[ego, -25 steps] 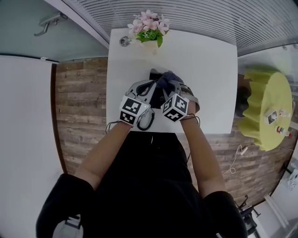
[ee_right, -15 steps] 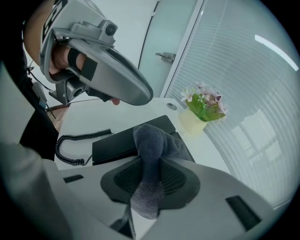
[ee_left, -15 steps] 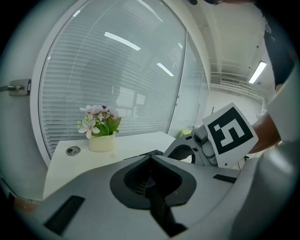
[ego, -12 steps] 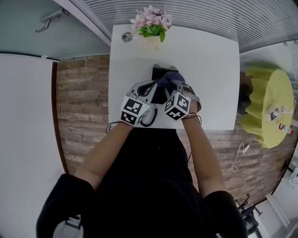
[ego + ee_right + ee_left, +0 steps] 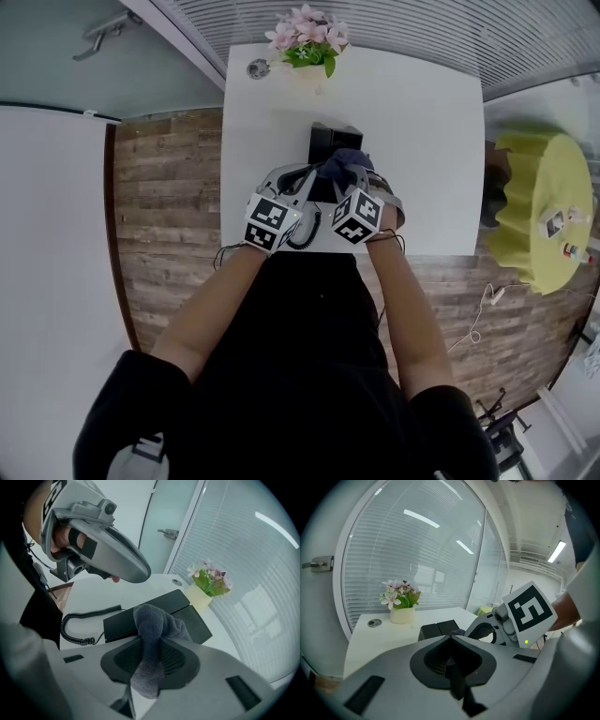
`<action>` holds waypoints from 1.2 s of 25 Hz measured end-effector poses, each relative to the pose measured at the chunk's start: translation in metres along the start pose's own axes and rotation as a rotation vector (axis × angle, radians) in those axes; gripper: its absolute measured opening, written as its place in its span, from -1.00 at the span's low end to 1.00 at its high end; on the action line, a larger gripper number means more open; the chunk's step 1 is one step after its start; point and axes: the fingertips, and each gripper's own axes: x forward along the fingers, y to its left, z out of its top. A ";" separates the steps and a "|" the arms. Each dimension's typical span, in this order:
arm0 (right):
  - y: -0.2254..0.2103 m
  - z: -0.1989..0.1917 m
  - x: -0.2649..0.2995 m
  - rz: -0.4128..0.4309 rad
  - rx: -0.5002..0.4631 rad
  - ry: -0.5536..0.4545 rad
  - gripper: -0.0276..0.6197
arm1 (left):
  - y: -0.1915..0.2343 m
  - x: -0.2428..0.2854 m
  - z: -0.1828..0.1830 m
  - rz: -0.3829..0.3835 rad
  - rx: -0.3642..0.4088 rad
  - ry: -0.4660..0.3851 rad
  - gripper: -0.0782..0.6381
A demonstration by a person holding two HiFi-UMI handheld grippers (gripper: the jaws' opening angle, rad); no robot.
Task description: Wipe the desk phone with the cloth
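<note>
My left gripper [image 5: 452, 654] has its jaws together on nothing and hangs above the white worktop [image 5: 384, 637], left of the phone. Ahead and left of my right gripper, the black coiled cord [image 5: 83, 620] lies loose; I judge it springy and apt to drag if snagged. The flat black plastic desk phone [image 5: 185, 613] sits just ahead of and below my right gripper. It is rigid, but probably light enough to slide under a hard push. The soft grey terry cloth [image 5: 157, 625] droops onto it, limp and bunched. My right gripper [image 5: 151, 651] is clamped on the cloth's middle fold, which seems a secure hold.
</note>
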 end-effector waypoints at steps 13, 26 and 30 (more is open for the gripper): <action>0.035 -0.014 0.000 0.030 0.008 0.023 -0.59 | -0.011 -0.008 -0.028 -0.018 -0.001 0.038 -0.76; 0.068 -0.027 -0.001 0.064 0.031 0.047 -0.59 | -0.023 -0.019 -0.042 -0.040 0.014 0.050 -0.76; 0.082 -0.032 0.000 0.093 0.027 0.076 -0.59 | -0.025 -0.026 -0.042 -0.041 0.032 0.049 -0.76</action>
